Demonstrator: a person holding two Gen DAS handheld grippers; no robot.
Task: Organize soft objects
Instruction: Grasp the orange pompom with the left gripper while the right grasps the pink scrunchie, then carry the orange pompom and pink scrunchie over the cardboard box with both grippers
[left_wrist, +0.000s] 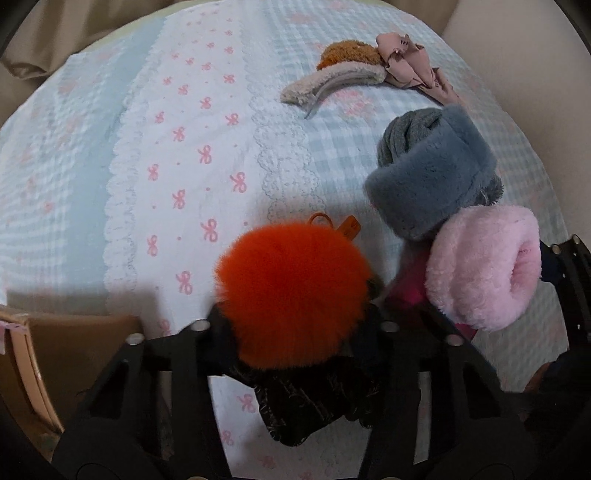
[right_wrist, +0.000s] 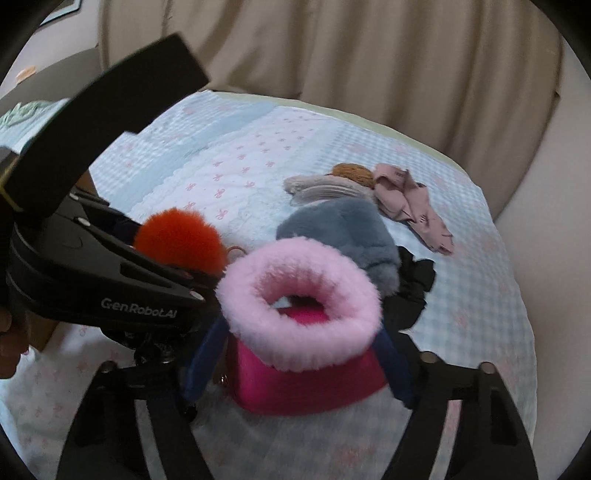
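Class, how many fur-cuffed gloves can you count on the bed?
2: a grey glove mid-bed and a pink-cuffed glove between the right gripper's fingers. Others may be hidden.

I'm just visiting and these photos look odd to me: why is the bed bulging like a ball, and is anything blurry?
Left wrist view: the fisheye lens bows the bedspread; the orange pompom throws a soft shadow leftward; no glare. Right wrist view: same curving, black corners, and the pink fur cuff up close looks slightly soft.

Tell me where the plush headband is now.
The plush headband lies far on the bedspread, upper right in the left wrist view, touching the pink cloth, beyond the grey fur item.
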